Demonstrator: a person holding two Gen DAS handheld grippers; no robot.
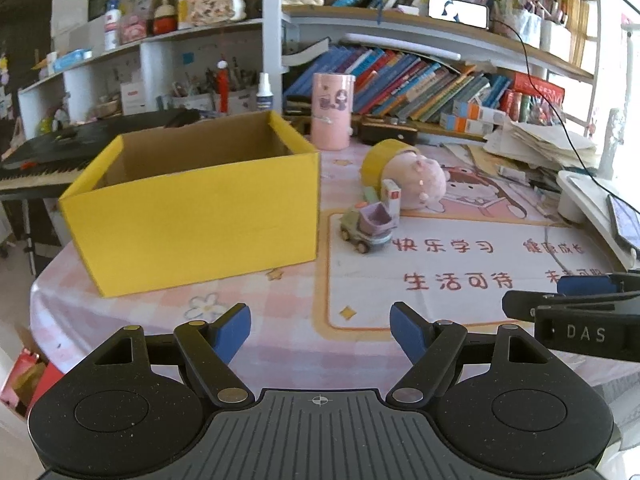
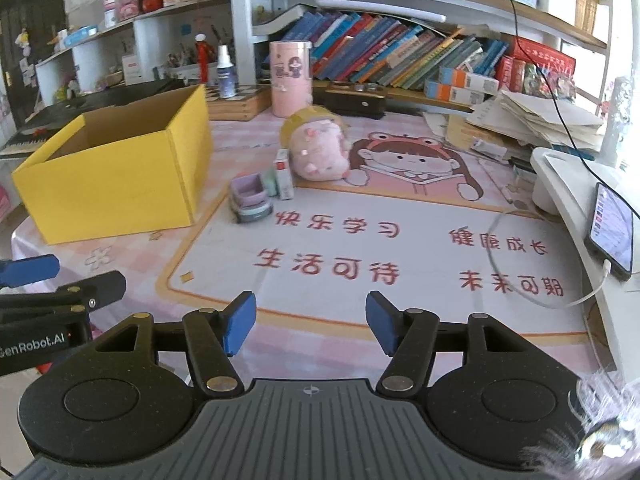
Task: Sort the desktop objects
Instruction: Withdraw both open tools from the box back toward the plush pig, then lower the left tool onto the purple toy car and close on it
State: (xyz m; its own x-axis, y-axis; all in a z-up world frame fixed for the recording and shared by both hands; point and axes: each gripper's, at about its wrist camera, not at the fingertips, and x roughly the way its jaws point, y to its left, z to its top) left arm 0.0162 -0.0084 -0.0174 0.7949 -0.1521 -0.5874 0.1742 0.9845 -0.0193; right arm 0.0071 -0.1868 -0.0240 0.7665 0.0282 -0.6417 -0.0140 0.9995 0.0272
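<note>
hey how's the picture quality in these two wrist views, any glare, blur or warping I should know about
Left wrist view: strong fisheye bending of the shelves, dark corners, window glare whitening the right edge; the yellow box and toy truck look sharp. Right wrist view: the same curvature, glare at the right by the phone, a soft blur smearing the bottom-right corner, and the pink plush slightly soft.

Toy truck point(image 1: 366, 228) right of box point(image 1: 192, 204)

On the desk mat point(image 2: 400, 216) covering the surface you read four red phrases: 快乐学习 and 健康成长 in the upper row, 生活可待 and 未来可期 nearer the front edge. The right tongs point(image 1: 576, 304) carry "DAS" in the left wrist view; the left tongs point(image 2: 52, 284) show "GenRobot.AI" on their body.
</note>
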